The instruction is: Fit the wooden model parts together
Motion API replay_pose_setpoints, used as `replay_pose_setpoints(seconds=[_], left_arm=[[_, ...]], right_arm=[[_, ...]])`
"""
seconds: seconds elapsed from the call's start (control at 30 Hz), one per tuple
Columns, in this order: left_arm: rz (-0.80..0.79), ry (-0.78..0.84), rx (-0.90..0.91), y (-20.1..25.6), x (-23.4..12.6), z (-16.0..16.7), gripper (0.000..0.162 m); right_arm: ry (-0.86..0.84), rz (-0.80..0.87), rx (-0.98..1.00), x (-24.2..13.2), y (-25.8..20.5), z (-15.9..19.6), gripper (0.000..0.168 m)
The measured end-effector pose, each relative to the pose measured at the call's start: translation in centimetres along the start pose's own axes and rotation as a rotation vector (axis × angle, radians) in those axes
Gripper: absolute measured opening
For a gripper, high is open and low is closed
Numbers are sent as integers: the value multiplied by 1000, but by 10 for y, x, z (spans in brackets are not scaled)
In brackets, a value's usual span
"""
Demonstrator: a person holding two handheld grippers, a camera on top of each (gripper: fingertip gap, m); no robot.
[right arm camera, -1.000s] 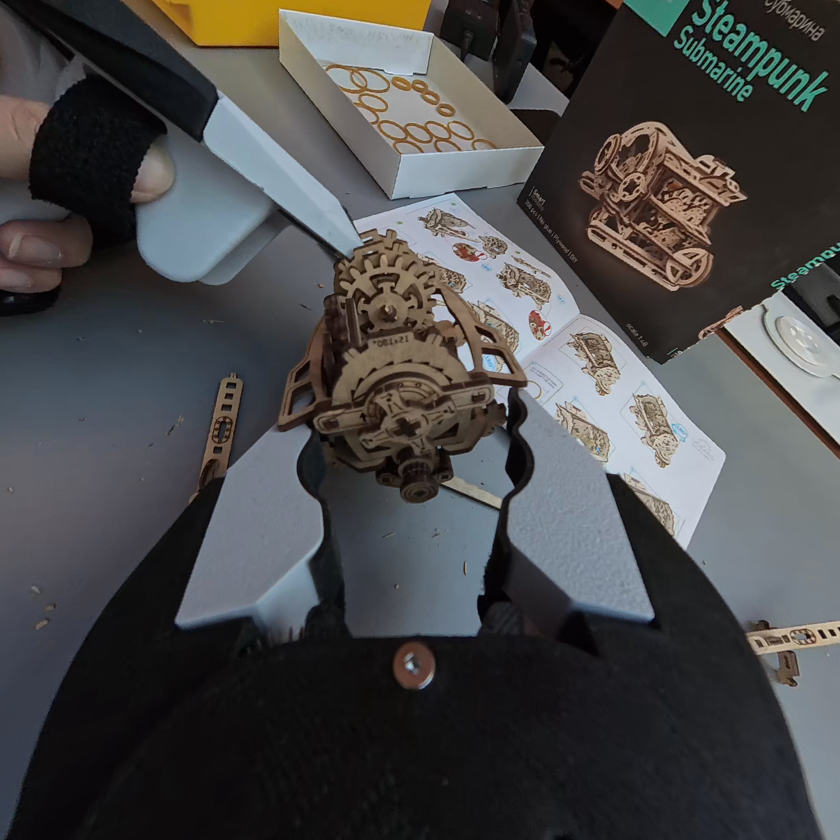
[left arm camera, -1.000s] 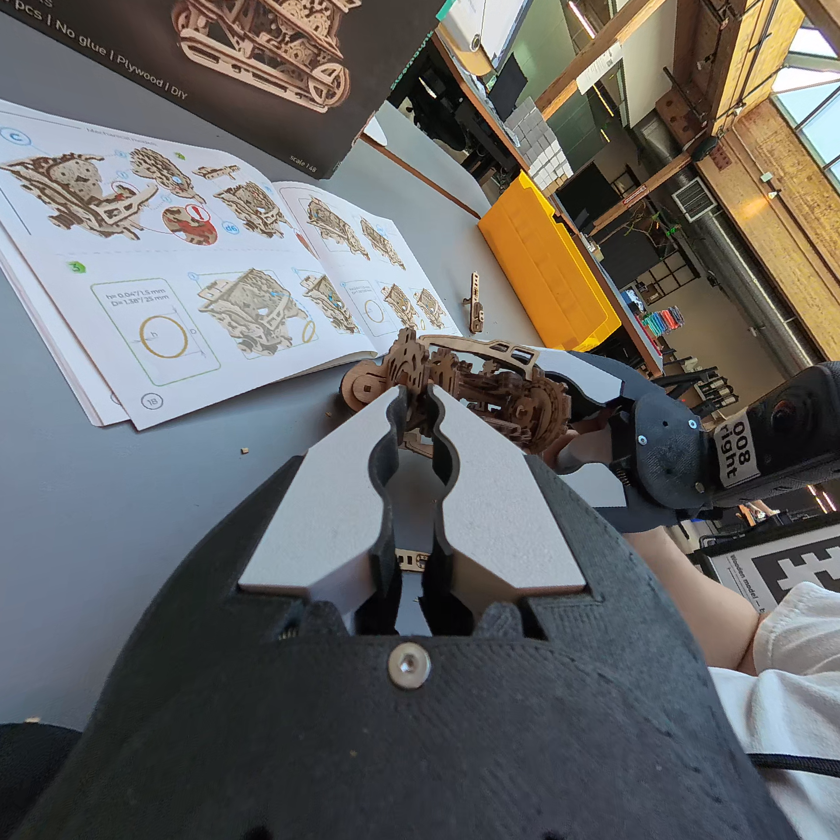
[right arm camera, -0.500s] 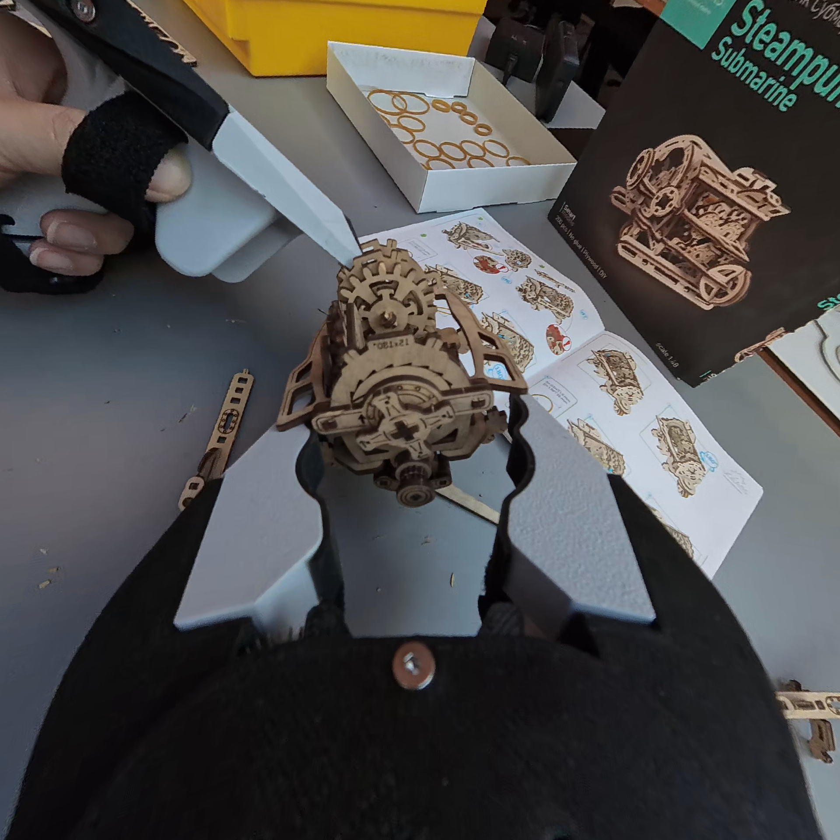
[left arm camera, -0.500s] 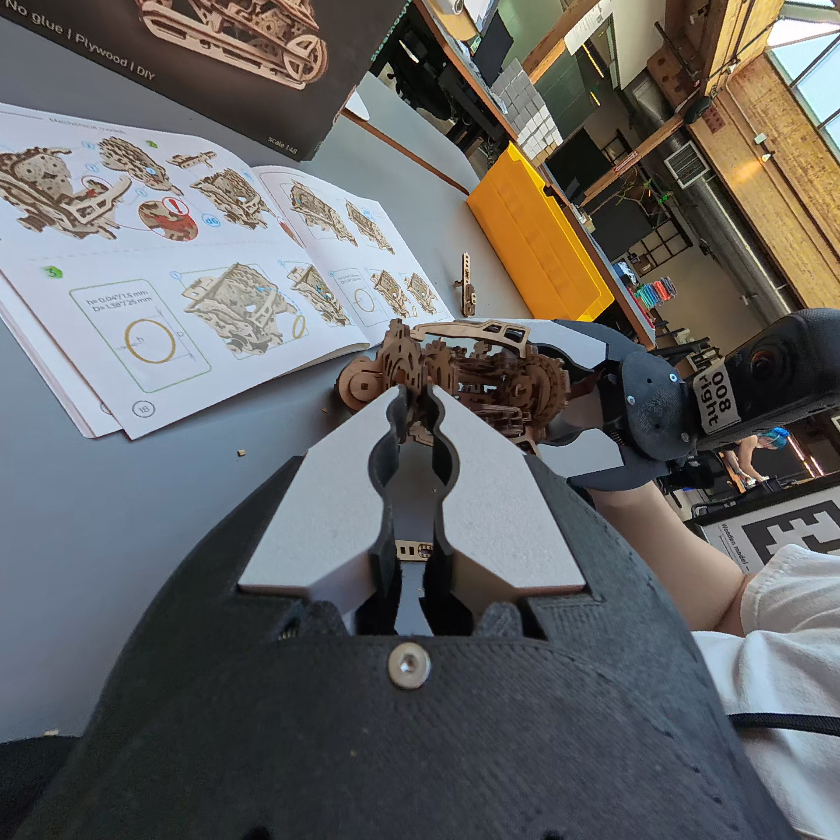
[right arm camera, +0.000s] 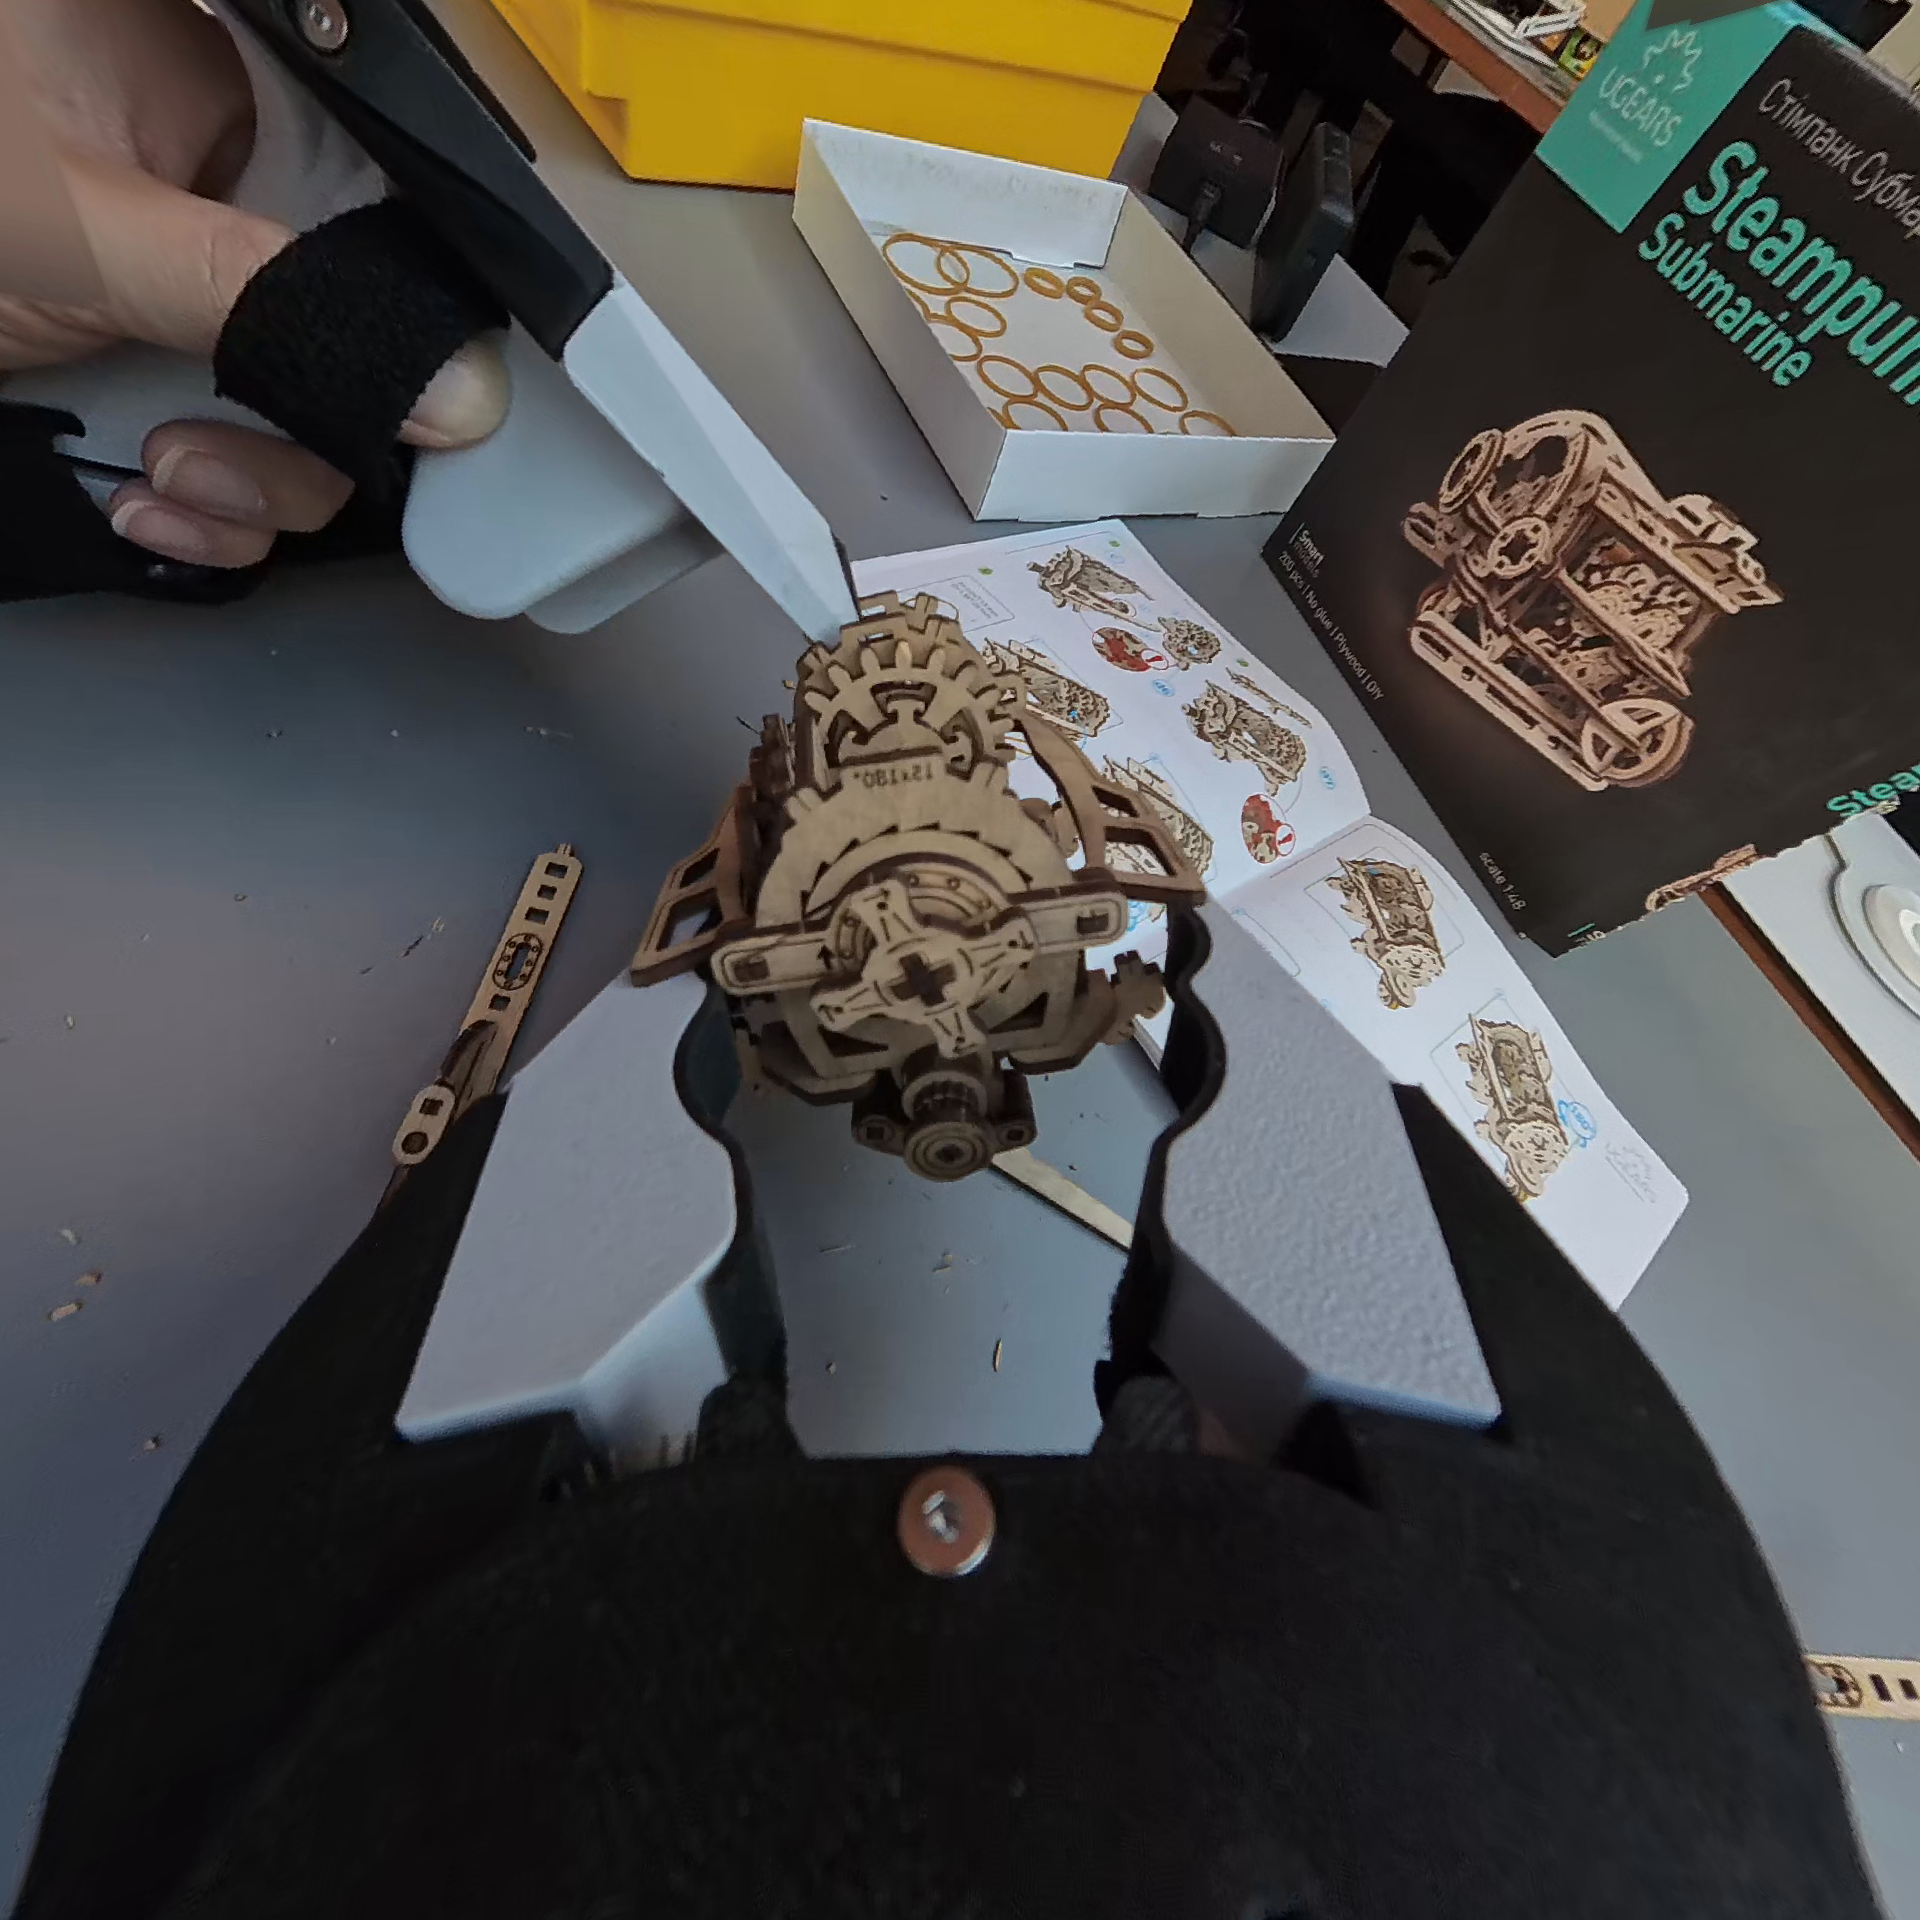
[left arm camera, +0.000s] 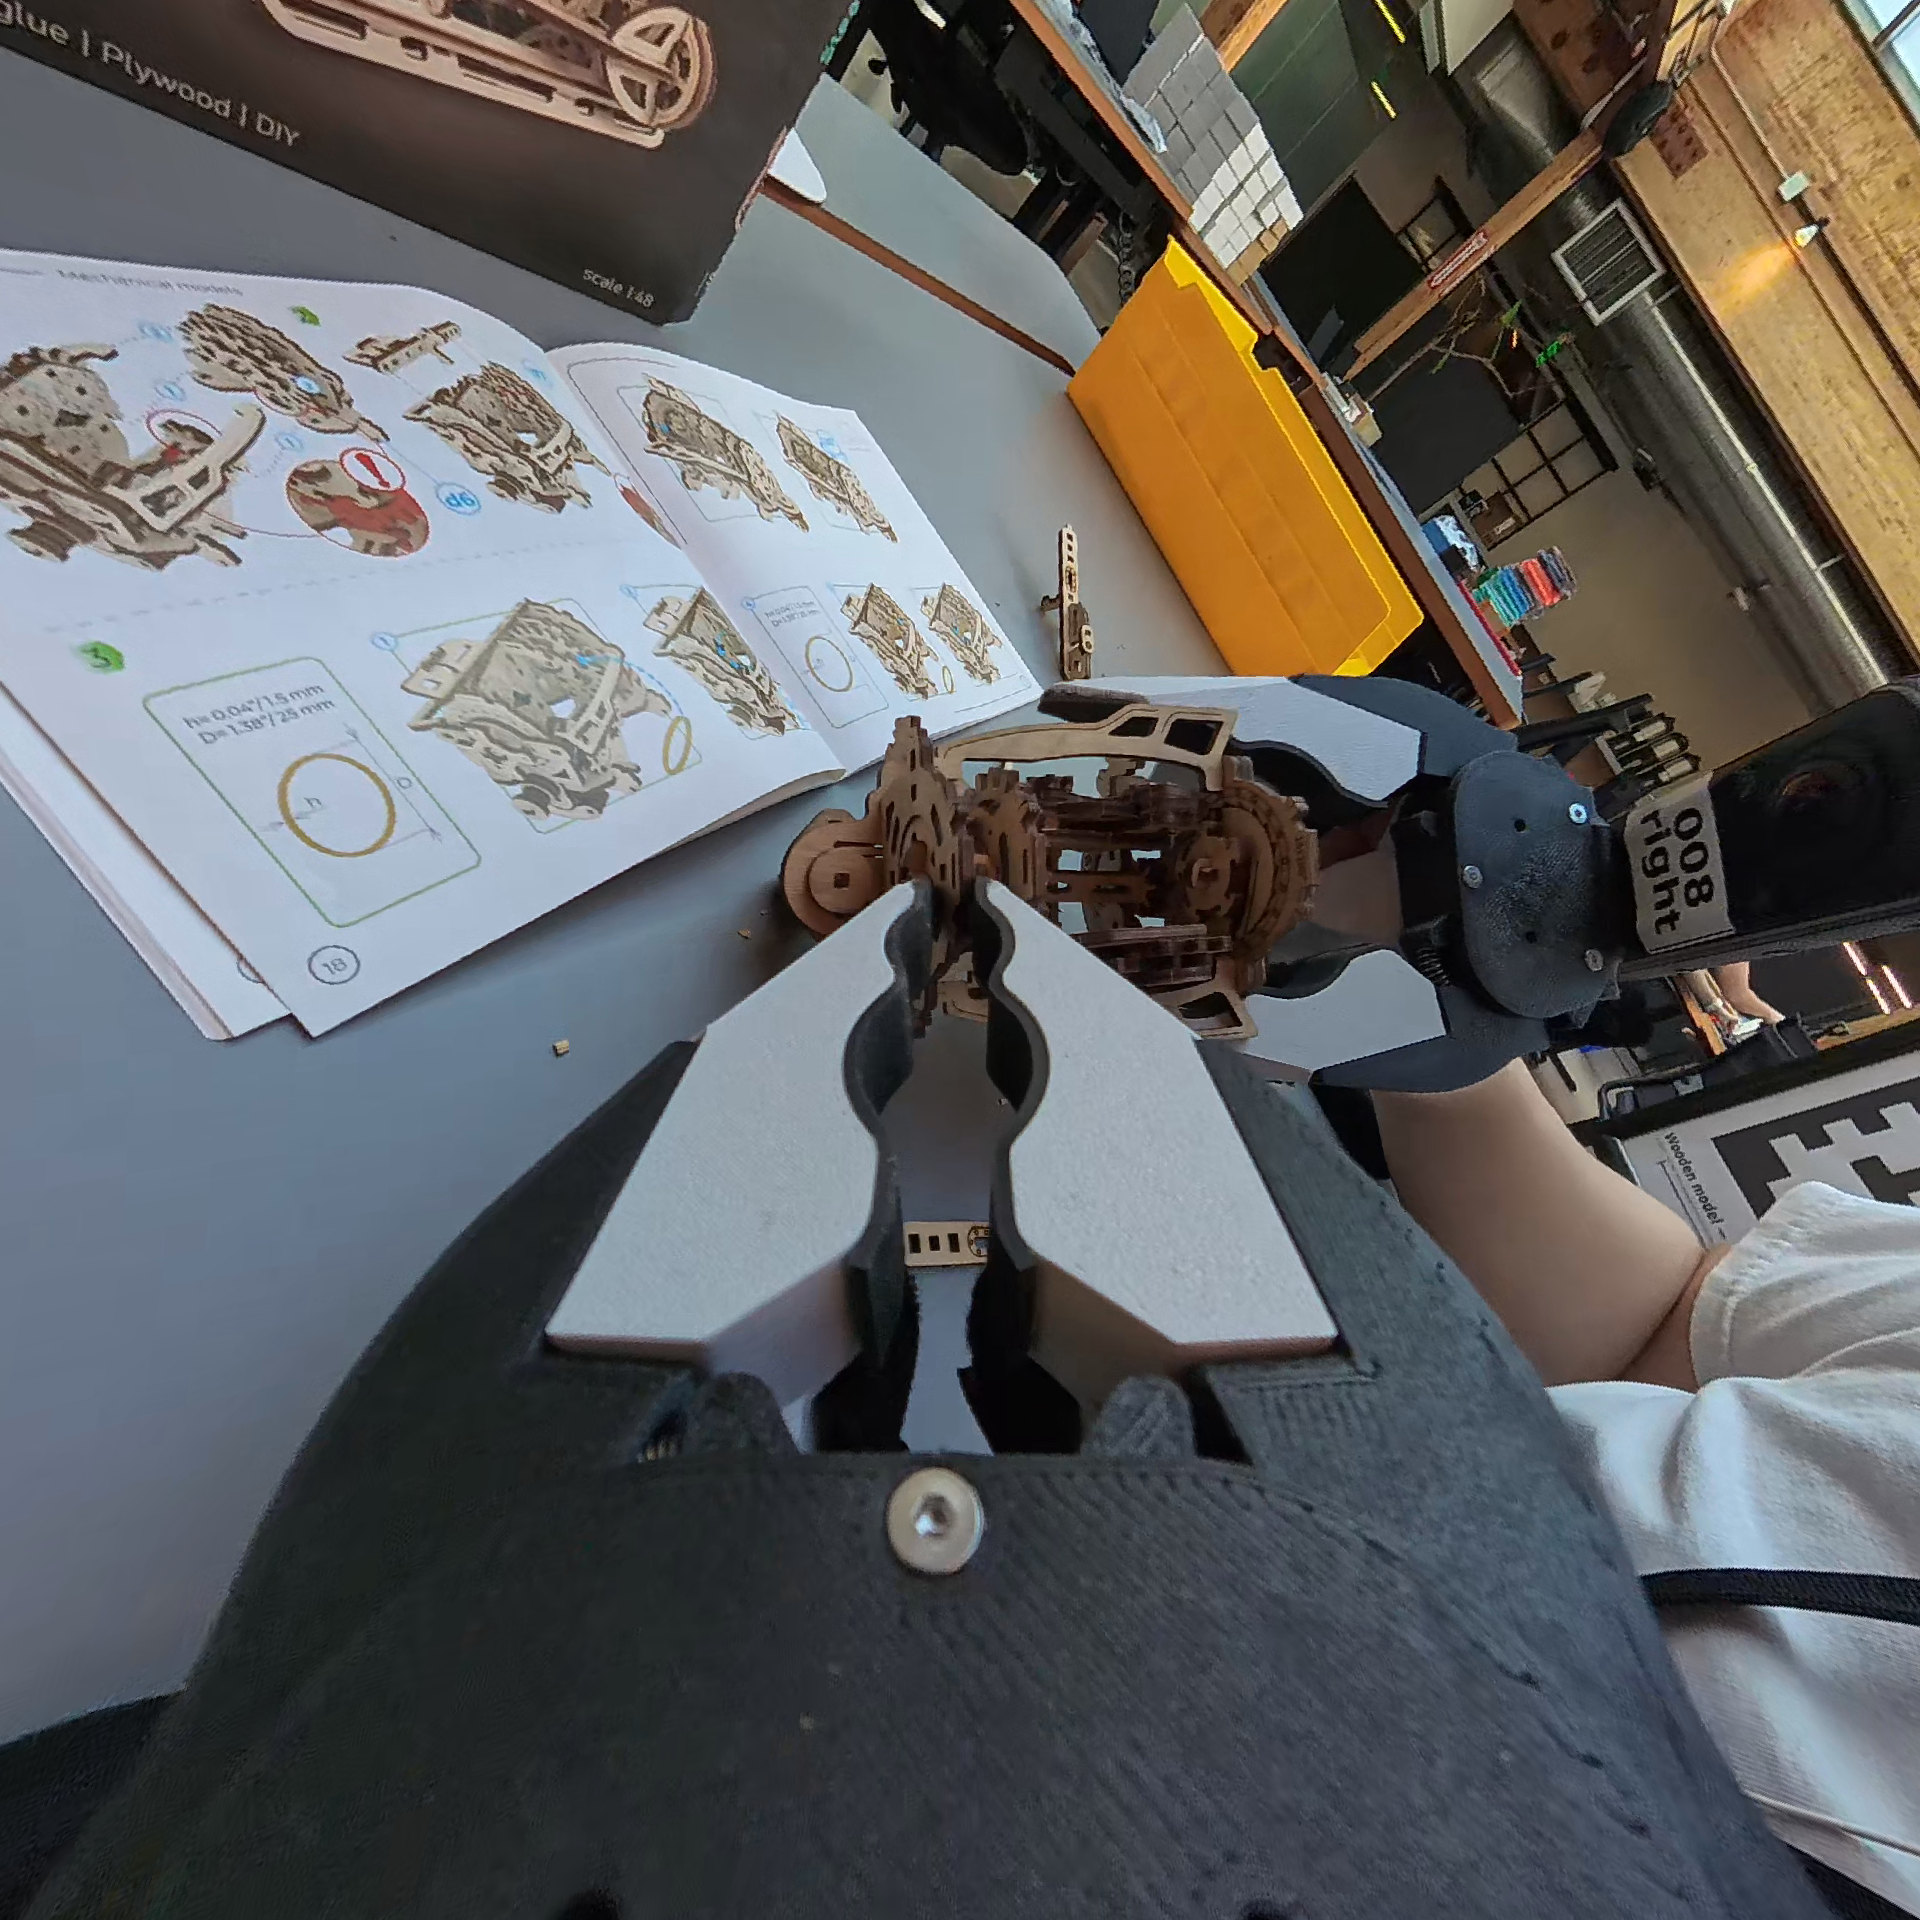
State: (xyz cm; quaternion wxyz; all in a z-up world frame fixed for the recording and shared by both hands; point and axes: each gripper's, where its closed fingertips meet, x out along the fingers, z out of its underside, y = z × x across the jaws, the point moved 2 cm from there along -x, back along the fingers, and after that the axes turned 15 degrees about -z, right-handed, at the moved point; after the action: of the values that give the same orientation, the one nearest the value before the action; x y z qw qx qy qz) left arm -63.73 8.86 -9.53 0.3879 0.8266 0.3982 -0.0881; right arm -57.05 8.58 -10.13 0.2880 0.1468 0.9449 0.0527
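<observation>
Grey table (right arm camera: 260, 790) in a workshop, littered with fine wood crumbs. Nearest in the right wrist view, the right gripper (right arm camera: 940, 997) clenches the wooden model (right arm camera: 914, 935) from both sides, holding it just above the table with its round hub facing the camera. In the left wrist view, the left gripper (left arm camera: 948, 914) has its fingertips nearly together, pinching a thin wooden piece at the gear end of the model (left arm camera: 1049, 862); a small slotted wooden part (left arm camera: 948, 1243) shows deep in the gap between the fingers. From the right wrist view the same left gripper's tip (right arm camera: 821, 592) meets the model's top gear, a hand (right arm camera: 166, 343) wrapped around its grip. Just beside the right gripper lies a loose slotted wooden strip (right arm camera: 499, 987); another strip (right arm camera: 1865, 1683) lies at the right edge. Under and beyond the model, an open instruction booklet (left arm camera: 416, 623). Farther off, a white tray (right arm camera: 1049, 343) of tan rings, the dark kit box (right arm camera: 1662, 499) standing upright, and a yellow bin (right arm camera: 862, 73)
</observation>
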Motion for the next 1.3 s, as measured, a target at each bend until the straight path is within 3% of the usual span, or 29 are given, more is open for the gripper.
replay_pose_setpoints(seconds=[0.5,0.73,1.3], left_arm=[[19,-53,62,3,-2,5,6],[31,-60,83,3,-4,9,8],[36,-120,215,6,-4,7,11]], right_arm=[[-52,-45,-47,8,-9,11,85],[-78,58,-174,12,-14,19,85],[-79,29,-158,14,-11,20,85]])
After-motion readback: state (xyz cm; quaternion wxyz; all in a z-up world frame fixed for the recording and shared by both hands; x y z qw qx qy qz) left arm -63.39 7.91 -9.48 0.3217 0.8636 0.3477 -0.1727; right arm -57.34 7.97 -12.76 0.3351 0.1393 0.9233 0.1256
